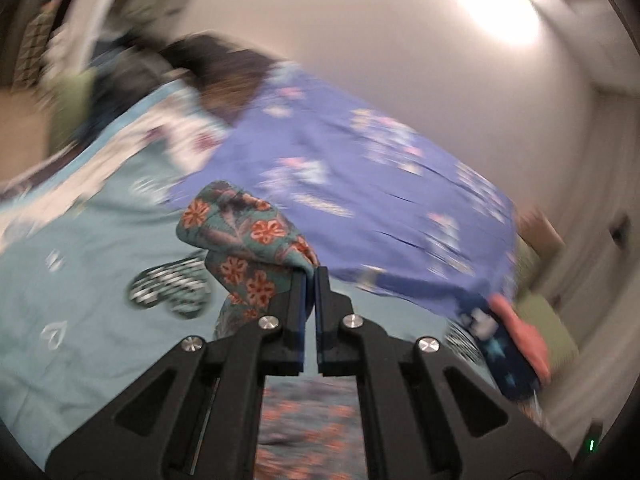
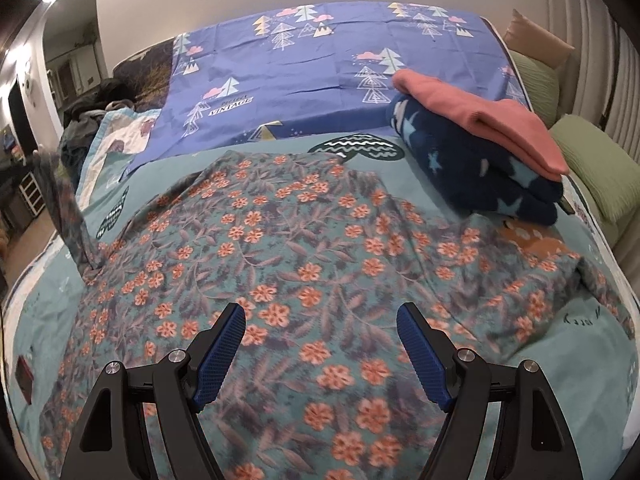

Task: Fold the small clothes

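A teal garment with orange flowers (image 2: 304,264) lies spread over the bed. My left gripper (image 1: 312,276) is shut on a bunched corner of this floral garment (image 1: 248,236) and holds it up above the bed; the left wrist view is blurred by motion. In the right wrist view that lifted corner shows as a blurred strip (image 2: 64,204) rising at the left edge. My right gripper (image 2: 320,316) hangs open just above the near part of the garment, with nothing between its blue pads (image 2: 220,356).
A folded pink garment (image 2: 480,120) rests on a folded navy star-patterned fleece (image 2: 472,168) at the right of the bed. A purple sheet with tree prints (image 2: 320,64) covers the far half. Green pillows (image 2: 592,160) lie at the right edge, dark clothes (image 2: 96,108) at the far left.
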Demonstrator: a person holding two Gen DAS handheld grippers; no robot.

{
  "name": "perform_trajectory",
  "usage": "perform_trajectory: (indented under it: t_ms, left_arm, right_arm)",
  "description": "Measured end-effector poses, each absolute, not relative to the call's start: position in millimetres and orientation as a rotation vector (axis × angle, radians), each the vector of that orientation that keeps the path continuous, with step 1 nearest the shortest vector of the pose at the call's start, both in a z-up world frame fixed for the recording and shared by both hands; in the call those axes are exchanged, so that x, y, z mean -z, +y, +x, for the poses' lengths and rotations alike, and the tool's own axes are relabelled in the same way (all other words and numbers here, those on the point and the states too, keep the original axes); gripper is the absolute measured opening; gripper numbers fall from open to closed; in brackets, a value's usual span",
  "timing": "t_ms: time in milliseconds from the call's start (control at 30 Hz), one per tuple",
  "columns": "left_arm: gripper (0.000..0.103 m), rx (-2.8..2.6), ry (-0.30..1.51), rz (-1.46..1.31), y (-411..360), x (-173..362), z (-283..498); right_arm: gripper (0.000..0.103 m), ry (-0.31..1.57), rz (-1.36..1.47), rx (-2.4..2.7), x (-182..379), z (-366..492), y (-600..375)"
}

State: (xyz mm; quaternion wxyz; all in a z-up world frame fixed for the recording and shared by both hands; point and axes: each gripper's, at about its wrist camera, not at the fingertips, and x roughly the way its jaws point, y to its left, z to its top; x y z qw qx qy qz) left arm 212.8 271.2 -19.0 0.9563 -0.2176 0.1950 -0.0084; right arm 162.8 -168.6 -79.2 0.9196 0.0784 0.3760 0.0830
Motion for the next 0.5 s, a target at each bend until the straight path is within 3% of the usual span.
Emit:
perform_trajectory:
  t_ms: [233, 500]
  left_arm:
    - [0.005, 0.294, 0.419, -0.244, 157.3, -7.1, 207.7]
    - [0.005, 0.567, 0.528, -0.049, 46.0, 18.9, 201.4]
  right_arm:
    - [0.080, 0.779, 0.249, -0.159, 82.9, 154.5, -202.8]
    - [0.080, 0.806, 0.369, -0.170, 93.6, 150.2, -231.2]
